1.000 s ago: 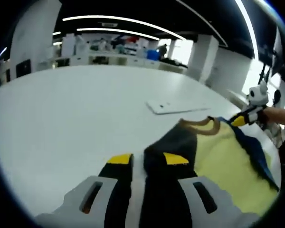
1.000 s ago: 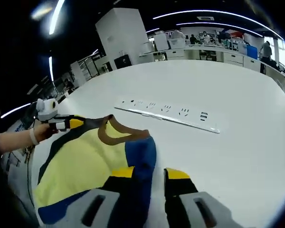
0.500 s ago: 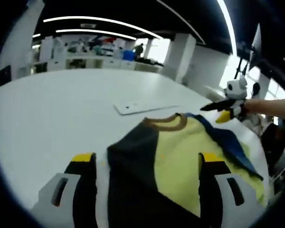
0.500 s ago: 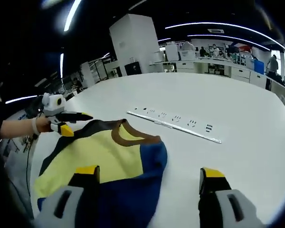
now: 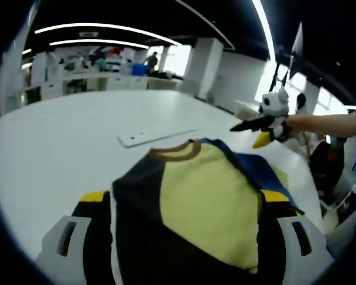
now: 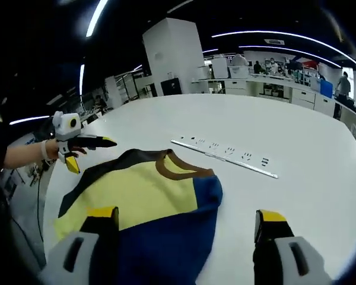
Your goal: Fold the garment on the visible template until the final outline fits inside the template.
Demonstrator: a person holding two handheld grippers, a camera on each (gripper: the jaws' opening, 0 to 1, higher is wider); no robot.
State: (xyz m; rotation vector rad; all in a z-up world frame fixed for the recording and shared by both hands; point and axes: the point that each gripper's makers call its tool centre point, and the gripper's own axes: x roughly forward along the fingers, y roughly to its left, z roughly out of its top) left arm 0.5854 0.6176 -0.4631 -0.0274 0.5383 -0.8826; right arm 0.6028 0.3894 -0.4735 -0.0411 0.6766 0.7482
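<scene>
- Garment [image 5: 207, 202] [image 6: 148, 202]: a yellow top with a brown collar, one dark sleeve and one blue sleeve, lying flat on the white table [image 5: 59, 136] [image 6: 296, 148].
- Left gripper [image 5: 187, 199] [image 6: 86, 151]: jaws wide apart, empty, above the garment's dark-sleeve side; in the right gripper view it hangs over the table's edge, apart from the cloth.
- Right gripper [image 6: 187, 219] [image 5: 252, 132]: jaws wide apart, empty, above the blue sleeve; in the left gripper view it hovers beyond the blue edge, touching nothing.
- White strip [image 6: 225, 159] [image 5: 151, 135]: lies just beyond the collar; it bears small dark marks, too small to read.
</scene>
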